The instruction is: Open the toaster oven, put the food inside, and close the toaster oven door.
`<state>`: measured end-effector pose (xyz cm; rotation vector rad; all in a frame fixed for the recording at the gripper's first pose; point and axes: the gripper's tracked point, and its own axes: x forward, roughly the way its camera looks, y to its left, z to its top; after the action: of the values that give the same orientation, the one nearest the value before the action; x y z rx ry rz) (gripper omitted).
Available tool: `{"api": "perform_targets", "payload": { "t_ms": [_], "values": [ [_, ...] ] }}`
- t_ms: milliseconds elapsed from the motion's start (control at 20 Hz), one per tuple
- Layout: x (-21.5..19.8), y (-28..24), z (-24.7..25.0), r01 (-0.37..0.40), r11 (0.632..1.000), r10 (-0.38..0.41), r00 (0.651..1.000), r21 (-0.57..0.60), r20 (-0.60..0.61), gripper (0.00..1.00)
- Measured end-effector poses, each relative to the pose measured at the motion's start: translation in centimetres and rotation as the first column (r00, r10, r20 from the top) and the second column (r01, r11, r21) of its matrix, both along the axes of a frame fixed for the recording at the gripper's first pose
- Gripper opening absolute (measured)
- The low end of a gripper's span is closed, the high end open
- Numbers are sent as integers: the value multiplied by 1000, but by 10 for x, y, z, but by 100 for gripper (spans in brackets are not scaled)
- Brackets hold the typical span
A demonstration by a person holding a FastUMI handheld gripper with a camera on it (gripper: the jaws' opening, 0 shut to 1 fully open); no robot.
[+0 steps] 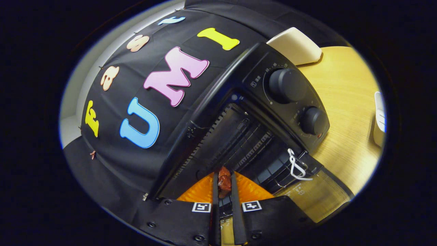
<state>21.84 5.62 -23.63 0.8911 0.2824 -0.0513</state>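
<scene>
A black toaster oven (211, 102) stands on the wooden table, seen strongly tilted, with two round knobs (285, 85) on its control panel. Its glass door (317, 198) hangs open and down, a white cord (296, 166) tied at the handle. Inside, the wire rack (249, 147) and dark cavity show. My gripper (224, 186) is shut on a small reddish-brown piece of food (224, 181), both fingers pressing its sides. The food sits at the mouth of the oven, just above the rack's front edge.
The light wooden table (344, 102) runs beyond the oven. A cream-coloured object (297, 46) lies behind the oven's top corner. A white object (379, 119) sits at the table's far side. The black cloth wall (112, 160) stands close behind the oven.
</scene>
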Motion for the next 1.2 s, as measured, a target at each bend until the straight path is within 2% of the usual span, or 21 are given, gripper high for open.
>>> {"api": "perform_targets", "payload": {
  "t_ms": [100,300,350,500,650,900,1050,1200],
  "values": [
    [-4,-4,0,-2,998,1,1000,-63,-2,33],
    [-21,-2,0,-41,985,40,999,-167,-9,87],
    [-24,-5,1,-42,980,41,999,-194,-13,97],
    [-39,-9,7,-59,968,51,998,-244,-35,98],
    [-63,-5,15,-113,942,96,993,-316,-71,98],
    [-107,1,26,-193,855,134,979,-482,-155,98],
    [-134,0,19,-258,793,126,956,-552,-266,98],
    [-154,8,20,-320,731,144,936,-603,-322,98]
  ]
}}
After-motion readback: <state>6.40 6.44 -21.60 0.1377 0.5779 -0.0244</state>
